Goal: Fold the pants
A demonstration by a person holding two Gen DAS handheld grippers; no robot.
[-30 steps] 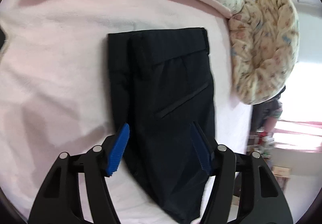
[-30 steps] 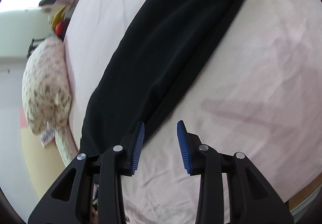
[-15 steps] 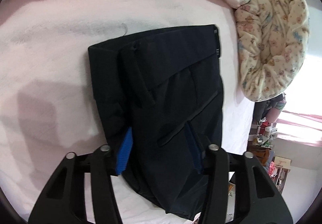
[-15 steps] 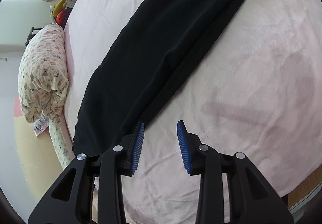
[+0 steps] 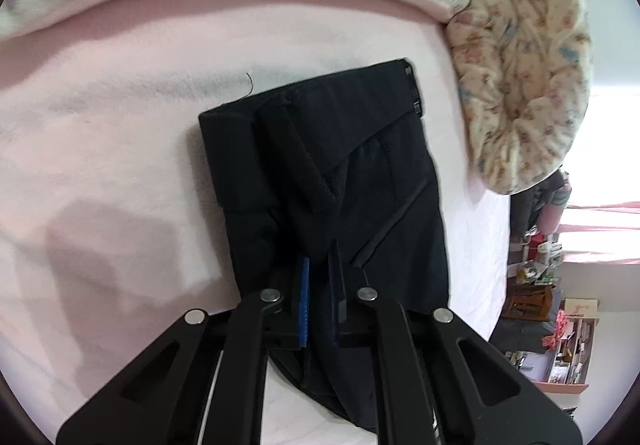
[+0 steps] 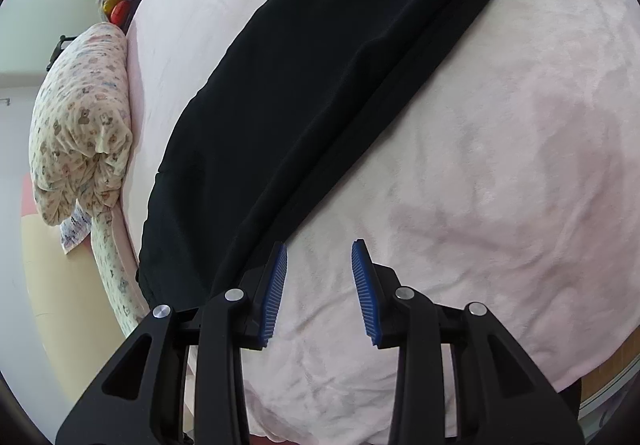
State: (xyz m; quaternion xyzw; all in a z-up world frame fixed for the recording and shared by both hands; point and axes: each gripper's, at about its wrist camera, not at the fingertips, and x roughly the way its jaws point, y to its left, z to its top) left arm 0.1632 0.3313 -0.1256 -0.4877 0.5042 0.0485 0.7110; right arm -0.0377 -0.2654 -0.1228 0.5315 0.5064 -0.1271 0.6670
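Two sets of tongs work over a bed (image 6: 500, 173) spread with a pale pink blanket, the biggest thing in either view, which stretches out ahead of and beneath both of them. Black pants (image 5: 360, 181) lie flat on that blanket: seen from the left wrist, the waistband end sits straight ahead of the left tongs, with the belt edge farthest off and a slanted pocket seam just beyond the fingertips; seen from the right wrist, the long legs run away diagonally from the left finger toward the upper right. Beyond the pants, past the far edge of the bed, a rolled quilt (image 5: 524, 85) with a small floral print lies ahead and to the right of the left tongs, and the same roll appears well off to the left of the right tongs. Left tongs (image 5: 318, 297) are pinched nearly together on a raised fold of the dark cloth, which bunches between the blue pads. Right tongs (image 6: 320, 287) stand partly open with nothing between them, hovering over bare blanket just beside the edge of the pants.
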